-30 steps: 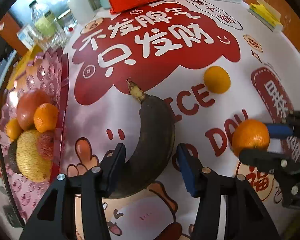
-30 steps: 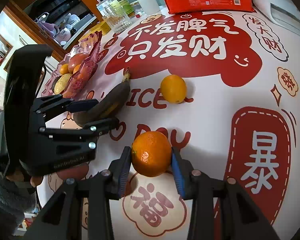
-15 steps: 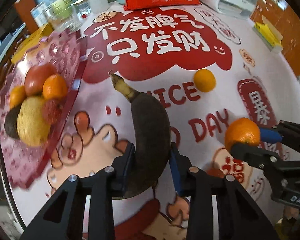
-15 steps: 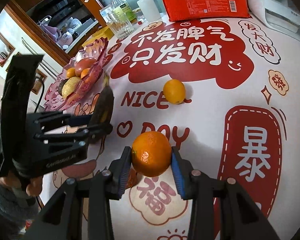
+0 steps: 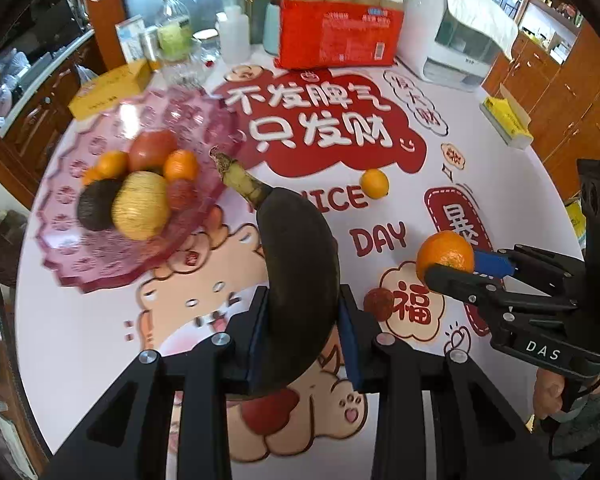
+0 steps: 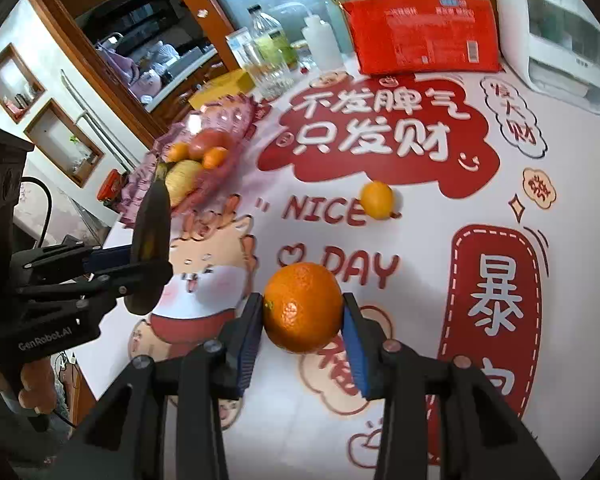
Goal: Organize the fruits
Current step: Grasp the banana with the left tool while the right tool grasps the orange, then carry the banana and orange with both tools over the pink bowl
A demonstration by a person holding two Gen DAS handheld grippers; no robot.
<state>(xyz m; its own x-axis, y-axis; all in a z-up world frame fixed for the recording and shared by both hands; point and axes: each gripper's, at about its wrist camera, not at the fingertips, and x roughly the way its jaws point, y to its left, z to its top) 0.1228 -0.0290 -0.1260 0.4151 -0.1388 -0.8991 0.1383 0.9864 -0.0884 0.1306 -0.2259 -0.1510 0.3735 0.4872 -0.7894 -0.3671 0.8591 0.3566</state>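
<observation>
Blackened banana (image 5: 300, 264) clamped between the blue pads of the left tongs (image 5: 302, 336), lifted clear of the desk (image 5: 80, 320), stem aimed toward 11 o'clock in the left wrist view, at the pink fruit tray (image 5: 100, 276). Jaws just closed down onto it; pads pressing both flanks of the lower body. Orange (image 6: 303, 307) clamped likewise in the right tongs (image 6: 303, 340), raised off the printed cloth, seated squarely between the pads. Tray at 10 o'clock from the banana, already carrying a heap of fruit (image 5: 140, 188): round yellow piece, dark piece, reddish piece, several small oranges. Second loose orange (image 5: 374, 184) resting on the cloth at 1 o'clock from the banana, well apart from both tongs; small red fruit (image 5: 379, 303) on the cloth just beside the left tongs at 3 o'clock. Packets, bottles and a white appliance along the far edge, clear of the working path. Step in hand judged as carrying both pieces to the tray. Recommended: keep the banana's long stem end from sweeping the heap, approach over the tray rim with height to spare, lower onto the bare near part of the tray rather than atop the pile, release only once supported. Soft, overripe skin likely; firm squeeze risks bruising or slipping. Round orange prone to rolling; set against neighbouring fruit. Bring tongs in one after the other to avoid collision.
</observation>
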